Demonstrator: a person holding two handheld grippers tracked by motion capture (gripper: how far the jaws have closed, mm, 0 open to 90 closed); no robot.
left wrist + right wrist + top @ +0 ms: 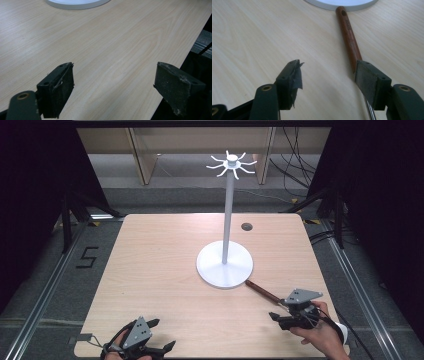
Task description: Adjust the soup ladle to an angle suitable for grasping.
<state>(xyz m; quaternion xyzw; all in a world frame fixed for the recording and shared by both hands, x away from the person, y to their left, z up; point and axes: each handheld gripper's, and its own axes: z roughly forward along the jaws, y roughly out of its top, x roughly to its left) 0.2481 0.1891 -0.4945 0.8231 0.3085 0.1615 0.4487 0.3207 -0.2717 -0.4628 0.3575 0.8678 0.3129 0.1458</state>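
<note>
A: Your right gripper (325, 72) is hovering low over the pale, wood-grained table (150, 270), its jaws standing apart with bare table between the worn black pads. What is lying by its right pad?

B: You are looking at a utensil with a round reddish-brown wooden handle (348, 37) and a thin metal shank; its working end is hidden. The handle is running along the outside of that pad, not between the jaws, and its drilled butt is lying just beside the rim of the white stand's disc base (225, 265).

A: And your left gripper (113, 87)?

B: Its jaws are standing wide, holding nothing, close to the table's near edge.

A: How much room are you getting?

B: The stand's slim white pole is rising from the flat base to a crown of curved hooks (231, 165). The left half of the table is lying open; the utensil is sitting toward the right front, well inside the rounded corner.
</note>
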